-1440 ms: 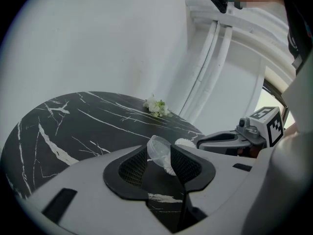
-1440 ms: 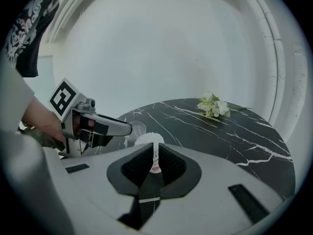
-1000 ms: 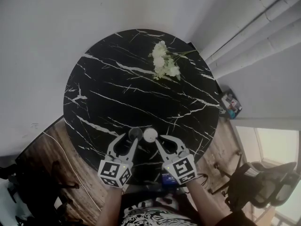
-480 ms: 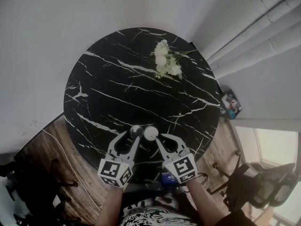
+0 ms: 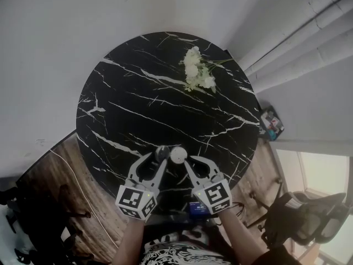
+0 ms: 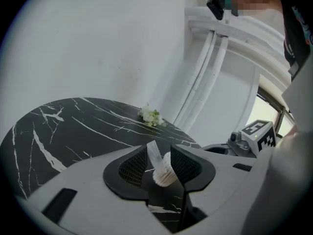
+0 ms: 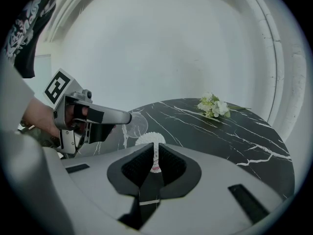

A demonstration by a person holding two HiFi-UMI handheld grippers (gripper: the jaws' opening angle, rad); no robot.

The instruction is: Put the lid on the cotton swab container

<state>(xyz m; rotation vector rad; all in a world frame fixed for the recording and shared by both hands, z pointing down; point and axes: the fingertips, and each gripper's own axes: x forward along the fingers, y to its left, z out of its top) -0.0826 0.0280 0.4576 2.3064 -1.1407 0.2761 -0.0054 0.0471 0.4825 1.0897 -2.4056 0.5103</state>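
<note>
Head view: over the round black tabletop (image 5: pixel 138 93), the left gripper (image 5: pixel 159 158) pinches one clear lid (image 5: pixel 161 153) just beside one cotton swab container (image 5: pixel 177 155), gripped by the right gripper (image 5: pixel 183 160).
Left gripper view: fingers (image 6: pixel 134 168) narrow on the lid's edge.
Right gripper view: fingers clamp the container.

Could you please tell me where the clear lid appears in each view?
Head view: lid bottom centre, left of the cotton swab container.
Left gripper view: lid edge-on between the jaws, lower centre.
Right gripper view: lid left of centre, above the jaws.
Shared landmark: the white flowers.
</note>
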